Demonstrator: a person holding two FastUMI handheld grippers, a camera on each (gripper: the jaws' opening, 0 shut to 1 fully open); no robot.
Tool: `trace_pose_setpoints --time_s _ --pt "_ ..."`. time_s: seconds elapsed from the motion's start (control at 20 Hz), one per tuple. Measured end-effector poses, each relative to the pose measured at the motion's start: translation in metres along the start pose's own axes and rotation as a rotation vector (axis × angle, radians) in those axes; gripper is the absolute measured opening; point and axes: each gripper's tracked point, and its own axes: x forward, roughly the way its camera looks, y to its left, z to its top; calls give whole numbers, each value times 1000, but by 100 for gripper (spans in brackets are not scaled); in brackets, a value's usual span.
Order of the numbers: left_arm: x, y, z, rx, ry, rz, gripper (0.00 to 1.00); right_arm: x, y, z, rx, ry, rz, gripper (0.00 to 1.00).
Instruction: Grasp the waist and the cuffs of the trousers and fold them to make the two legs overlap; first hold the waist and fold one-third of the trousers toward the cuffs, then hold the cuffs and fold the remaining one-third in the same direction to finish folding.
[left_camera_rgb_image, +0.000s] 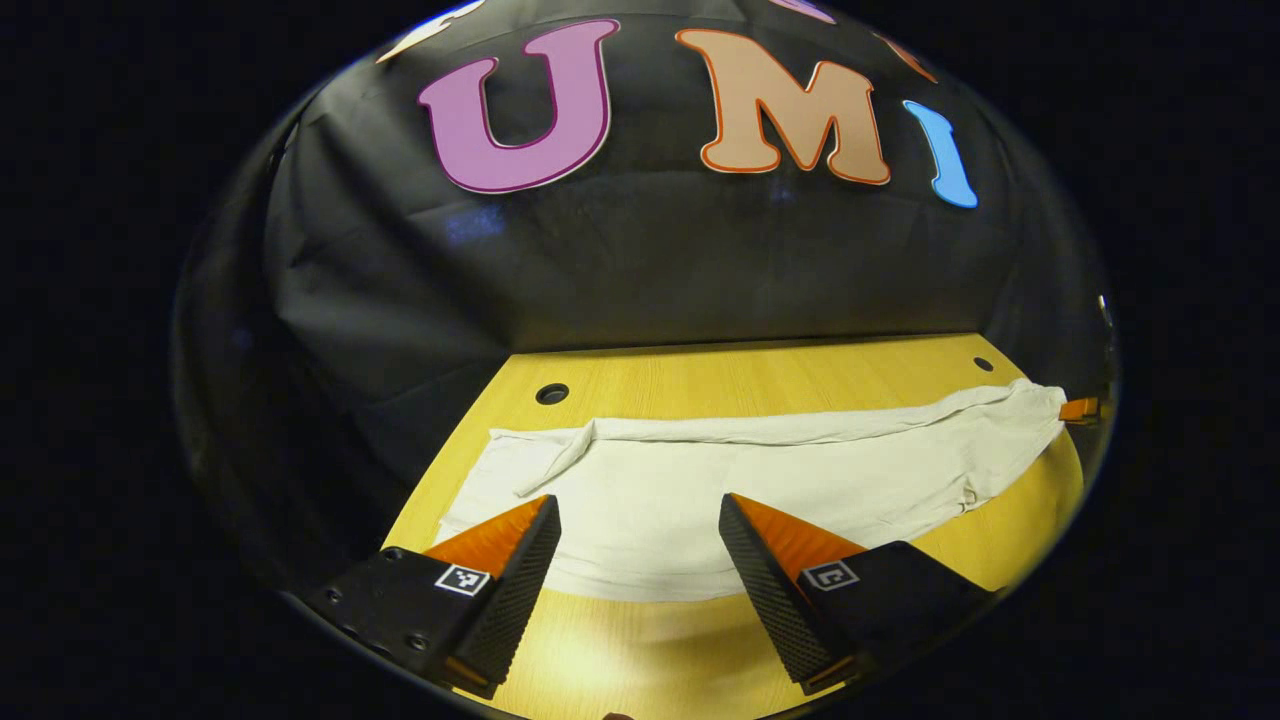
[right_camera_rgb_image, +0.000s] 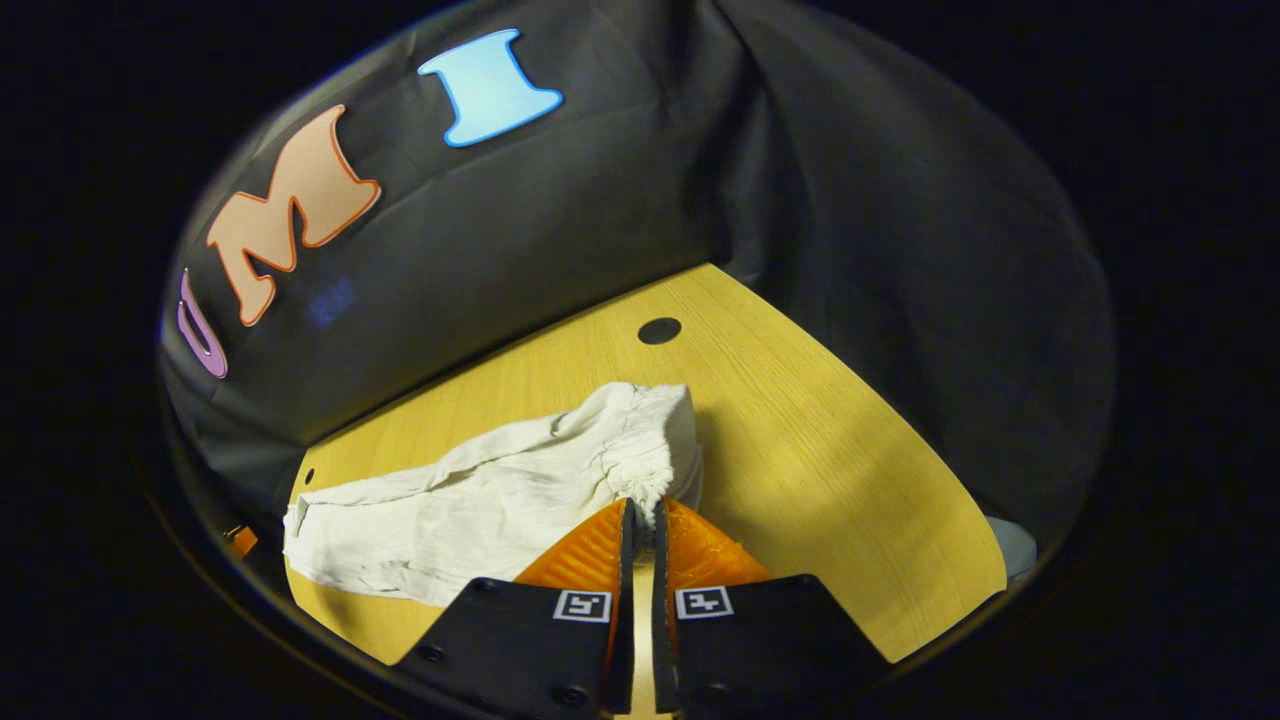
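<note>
Right gripper view, fingers (right_camera_rgb_image: 640, 510) apparently pinching crumpled white trousers (right_camera_rgb_image: 480, 500), left gripper (left_camera_rgb_image: 640, 535) wide apart.

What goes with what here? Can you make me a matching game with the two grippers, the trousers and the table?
Things:
1. left gripper
2. right gripper
3. trousers
4. table

States:
A. yellow wood with round holes
B. fingers pinched together on a gathered edge of cloth
C. pale cloth lying along the tabletop
D. fingers spread wide apart, holding nothing

Pairs: 1-D, 2-B, 3-C, 4-A
</note>
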Motion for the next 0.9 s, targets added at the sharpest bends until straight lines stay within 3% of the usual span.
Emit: trace_pose_setpoints --time_s 0.25,0.55,0.9 --pt "6 26 -10 -8 -5 -63 97 -30 56 25 -58 -81 -14 9" --pt "13 66 -16 -41 -16 -114 97 -38 176 45 -171 -166 36 9" --pt "21 122 -25 -77 -31 -118 97 -47 337 -1 -358 -157 178 9"
